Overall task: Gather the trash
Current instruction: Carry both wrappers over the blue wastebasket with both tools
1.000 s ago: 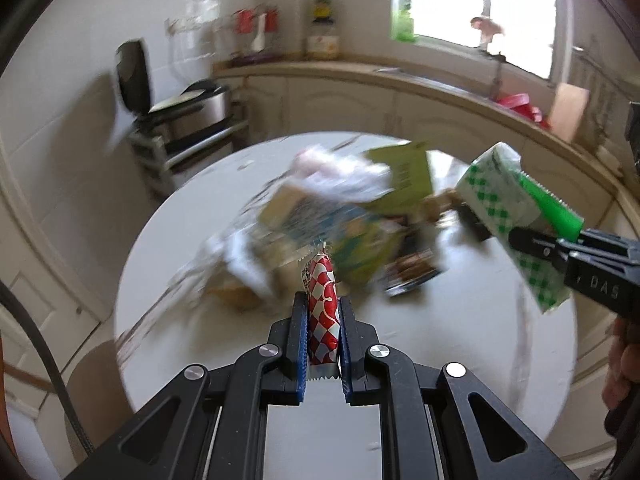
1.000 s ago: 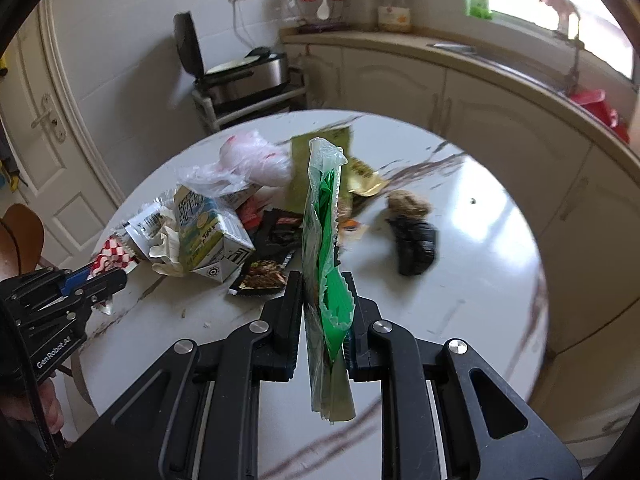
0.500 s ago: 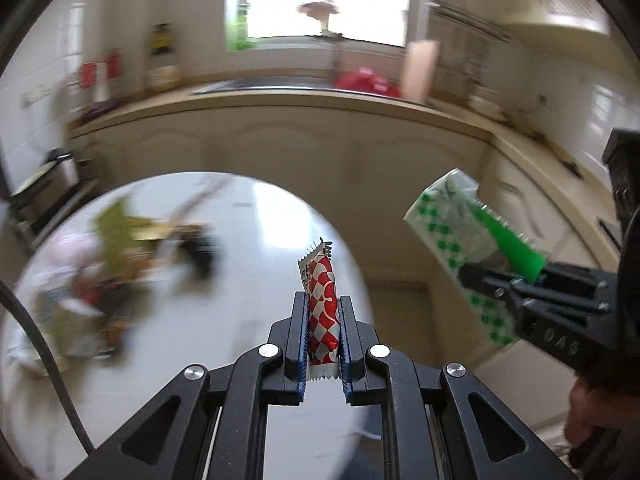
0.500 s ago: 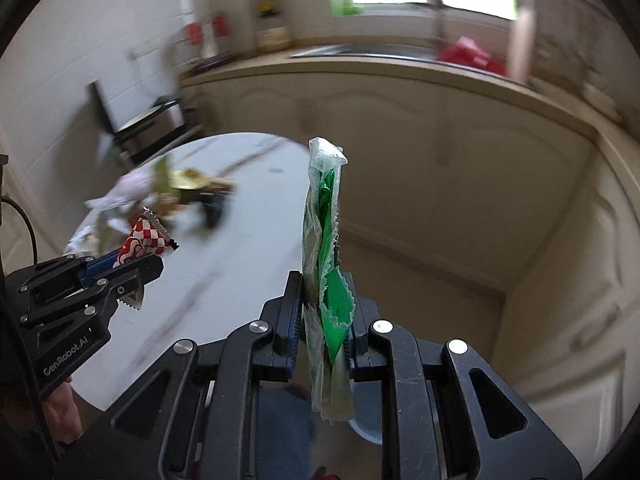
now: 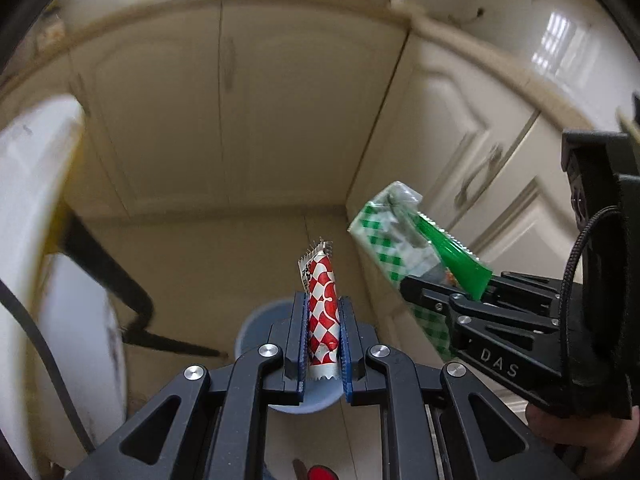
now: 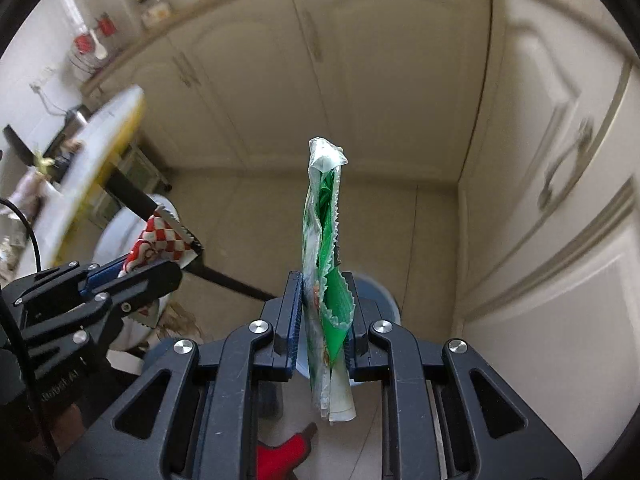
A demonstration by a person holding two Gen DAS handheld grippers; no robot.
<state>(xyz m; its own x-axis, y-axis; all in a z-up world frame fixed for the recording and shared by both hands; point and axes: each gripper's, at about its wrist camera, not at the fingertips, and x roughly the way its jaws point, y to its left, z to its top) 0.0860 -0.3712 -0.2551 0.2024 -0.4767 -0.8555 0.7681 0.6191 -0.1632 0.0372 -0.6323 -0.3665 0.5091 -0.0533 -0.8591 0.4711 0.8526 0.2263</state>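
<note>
A red-and-white checked wrapper (image 5: 322, 312) is being held upright in the left gripper (image 5: 323, 340), whose jaws are clamped on its lower half. A green checked bag (image 6: 326, 280) is being held edge-on in the right gripper (image 6: 323, 320), whose jaws are clamped on its lower part while a long crumpled length is standing free above them. Both grippers are being pointed steeply down at the tiled floor (image 5: 224, 264), side by side and just apart. A pale blue bin (image 5: 256, 328) is being viewed directly beneath the left gripper, largely hidden behind it; in the right wrist view only part of its rim (image 6: 380, 292) is showing behind the jaws. The white counter (image 5: 36, 184) is being seen at the left edge, well apart from the bin, with further litter still lying on it in the right wrist view.

The step in hand is judged to be the drop into the bin. Several faults are being risked. Because the bin opening is being hidden by the grippers, a release made off-centre could send either piece onto the floor. The light, tall bag could drift or catch on the rim while falling. A thin wrapper could cling to a jaw pad instead of dropping. Since the grippers are being held close together, a collision between them is possible.
</note>
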